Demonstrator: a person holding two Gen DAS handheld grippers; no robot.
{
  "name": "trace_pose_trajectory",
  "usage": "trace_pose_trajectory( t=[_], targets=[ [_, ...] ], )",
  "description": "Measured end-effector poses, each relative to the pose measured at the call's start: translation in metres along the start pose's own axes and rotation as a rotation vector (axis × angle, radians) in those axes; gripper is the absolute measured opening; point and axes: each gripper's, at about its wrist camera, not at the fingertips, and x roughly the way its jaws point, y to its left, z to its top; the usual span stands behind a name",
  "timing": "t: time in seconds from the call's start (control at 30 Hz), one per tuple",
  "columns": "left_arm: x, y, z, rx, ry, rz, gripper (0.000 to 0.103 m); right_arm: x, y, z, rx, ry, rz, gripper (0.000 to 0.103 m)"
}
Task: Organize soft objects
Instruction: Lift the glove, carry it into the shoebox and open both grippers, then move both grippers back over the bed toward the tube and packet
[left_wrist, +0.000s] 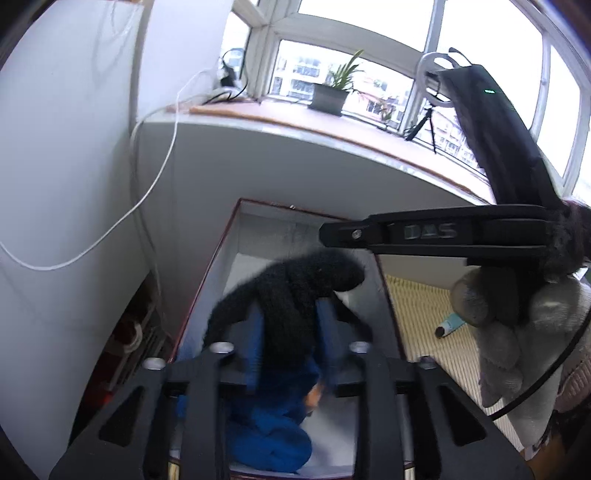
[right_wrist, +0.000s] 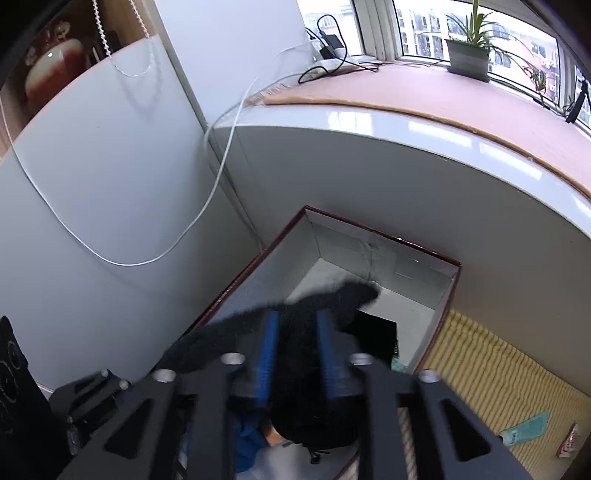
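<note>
Daylit bay window above a wooden sill and white walls.

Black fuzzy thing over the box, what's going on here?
A person with a handheld gripper in each hand is lowering a long black fuzzy plush piece into a white-lined open box with a dark red rim. It lies between the blue fingers of both the left gripper and the right gripper, whose jaws are partly open. A blue fabric item already sits in the box.
</note>
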Motion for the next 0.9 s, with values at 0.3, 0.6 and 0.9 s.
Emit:
trace_pose_trajectory(
  t=[0.3,0.6,0.9],
  targets=[
    [-0.014,0.014,-0.004,-0.047,-0.009,0.004,0.053,-0.033,-0.014,-0.018,0.004,-0.033,-0.009,0.057],
    [-0.046,0.001,-0.021,-0.013,-0.017,-0.036,0.053,-0.09,-0.052,-0.077,0.056,-0.056,-0.006,0.058],
    [-0.068,-0.037,-0.041,0.04,-0.024,-0.091,0.053,-0.157,-0.11,-0.163,0.117,-0.102,-0.089,0.061]
  ],
)
